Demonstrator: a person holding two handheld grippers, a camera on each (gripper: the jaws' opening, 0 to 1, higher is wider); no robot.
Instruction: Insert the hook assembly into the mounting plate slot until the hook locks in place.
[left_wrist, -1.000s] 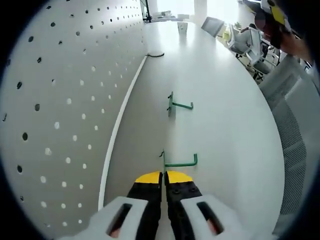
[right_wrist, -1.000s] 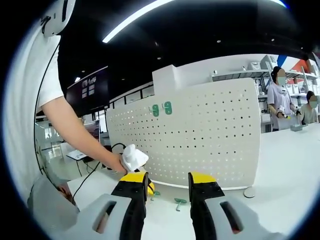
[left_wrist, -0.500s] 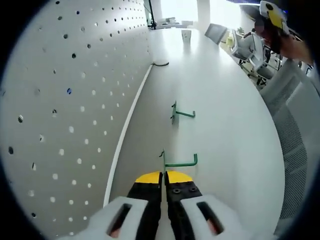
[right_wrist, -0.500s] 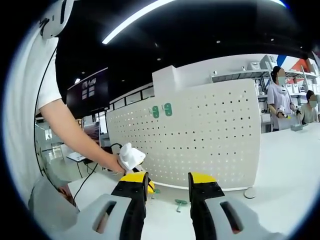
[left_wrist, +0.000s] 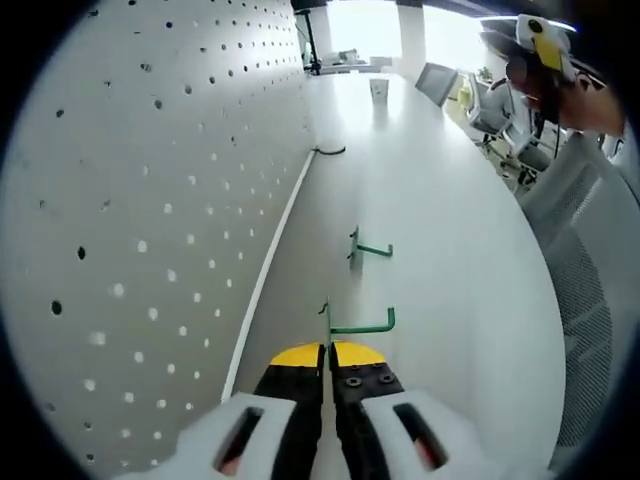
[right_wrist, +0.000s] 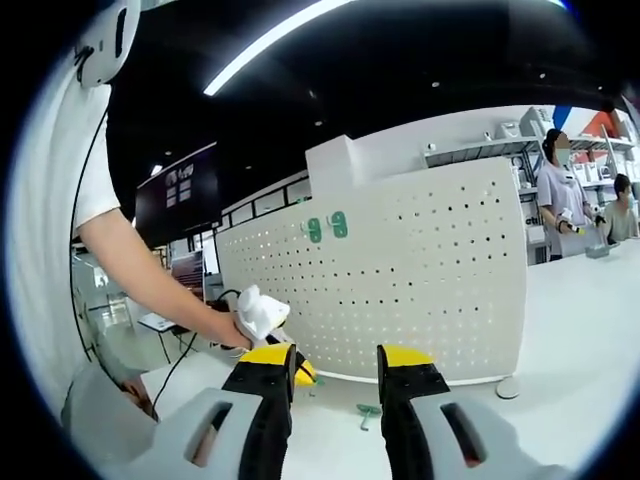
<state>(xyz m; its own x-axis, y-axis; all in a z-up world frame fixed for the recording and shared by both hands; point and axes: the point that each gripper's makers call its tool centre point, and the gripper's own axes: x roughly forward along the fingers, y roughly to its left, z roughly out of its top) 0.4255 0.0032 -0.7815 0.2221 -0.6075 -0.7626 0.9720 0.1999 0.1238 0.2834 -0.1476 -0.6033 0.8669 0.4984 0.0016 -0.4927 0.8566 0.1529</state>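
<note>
My left gripper (left_wrist: 328, 352) is shut on the stem of a green hook (left_wrist: 358, 325), whose arm sticks out to the right just past the yellow tips. A second green hook (left_wrist: 367, 248) lies on the white table (left_wrist: 440, 220) further ahead. The white pegboard (left_wrist: 150, 200) runs along the left. In the right gripper view my right gripper (right_wrist: 337, 362) stands open with nothing between its fingers, facing the pegboard (right_wrist: 420, 280). Two green hooks (right_wrist: 327, 228) hang near its top. A person's hand holds the left gripper (right_wrist: 300, 374) low at the board's left end, near a loose hook (right_wrist: 368, 411).
A black cable (left_wrist: 330, 151) lies at the pegboard's base and a small cup (left_wrist: 379, 88) stands far down the table. A grey mesh chair (left_wrist: 590, 300) is at the right. A round foot (right_wrist: 508, 388) props the board's right end. People (right_wrist: 560, 190) stand behind.
The left gripper view has swung, with the pegboard taking more of the picture and the loose hook sitting lower in it. The held hook stays in the jaws. The right gripper view barely shifted.
</note>
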